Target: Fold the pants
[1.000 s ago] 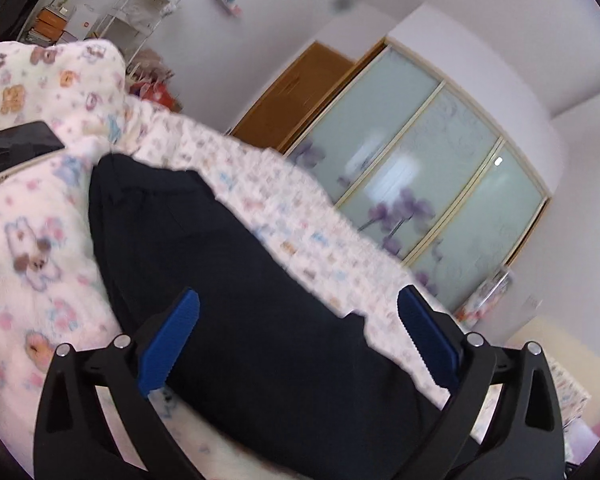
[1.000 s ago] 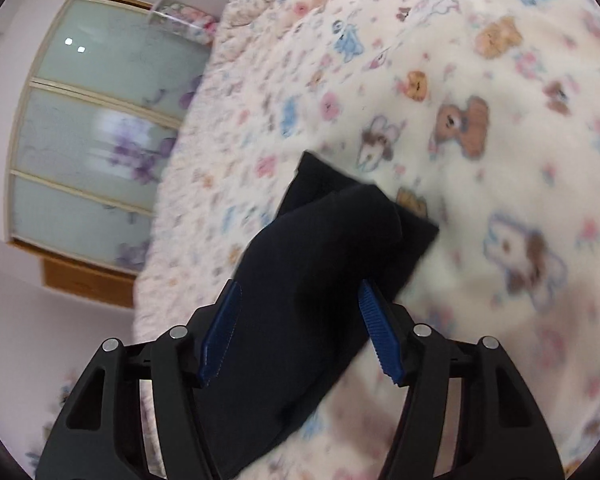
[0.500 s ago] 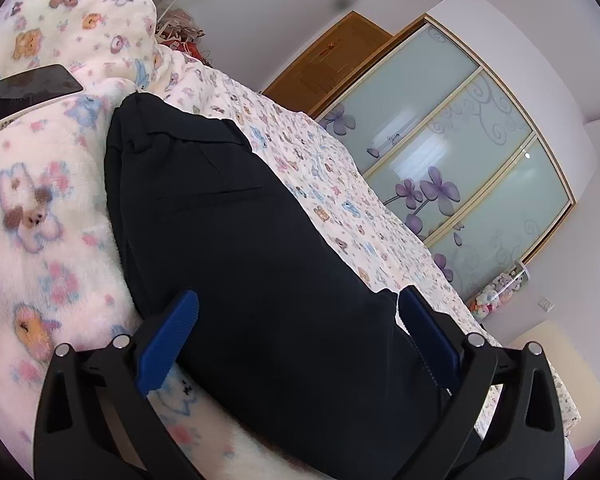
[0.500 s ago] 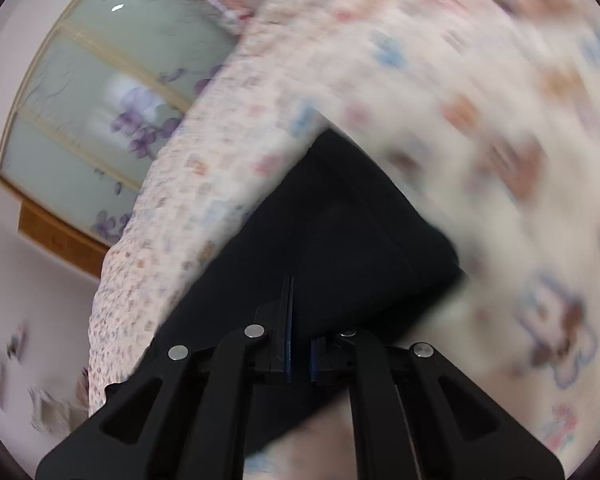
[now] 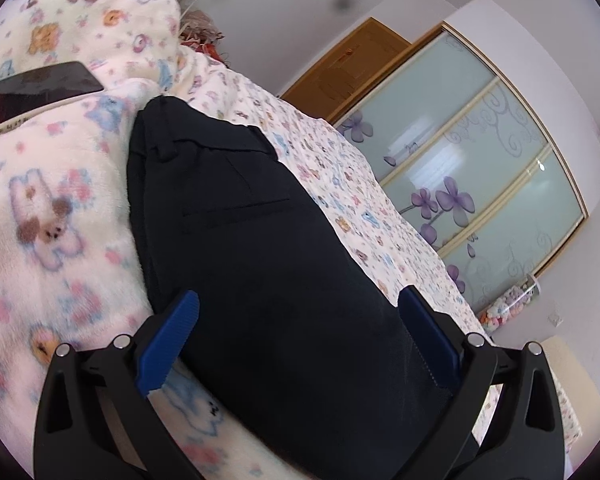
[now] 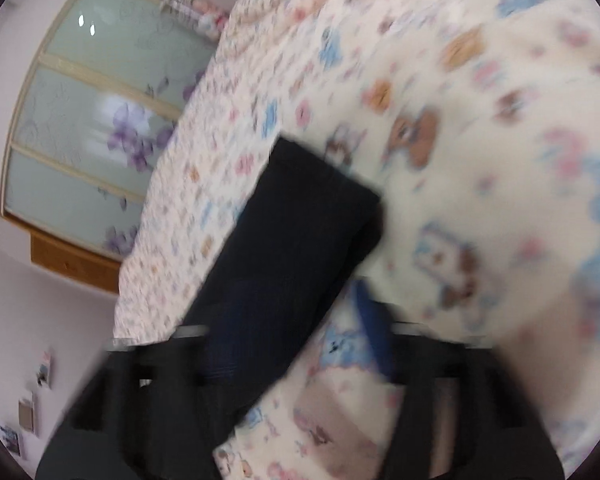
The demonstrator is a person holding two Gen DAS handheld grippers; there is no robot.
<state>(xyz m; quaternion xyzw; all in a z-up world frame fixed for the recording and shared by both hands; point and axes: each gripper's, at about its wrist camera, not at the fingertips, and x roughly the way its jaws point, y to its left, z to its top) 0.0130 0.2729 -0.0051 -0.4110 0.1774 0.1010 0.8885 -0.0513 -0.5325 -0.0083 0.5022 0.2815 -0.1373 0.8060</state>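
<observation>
Dark navy pants (image 5: 260, 248) lie lengthwise on a cartoon-print blanket (image 5: 52, 208), waistband and back pocket at the far end. My left gripper (image 5: 300, 336) is open, its blue pads on either side of the pants just above the cloth. In the blurred right wrist view the leg end of the pants (image 6: 300, 232) lies on the blanket (image 6: 480, 128). My right gripper (image 6: 296, 344) is open; one blue fingertip (image 6: 370, 320) shows right of the cloth, the other is over it.
A dark phone or tablet (image 5: 40, 84) lies on the blanket at far left. A sliding glass wardrobe with purple flowers (image 5: 480, 168) and a wooden door (image 5: 352, 68) stand beyond the bed.
My right gripper was shut half a second ago and is open again now, with fast motion blur. My left gripper stayed open and came lower and closer over the pants.
</observation>
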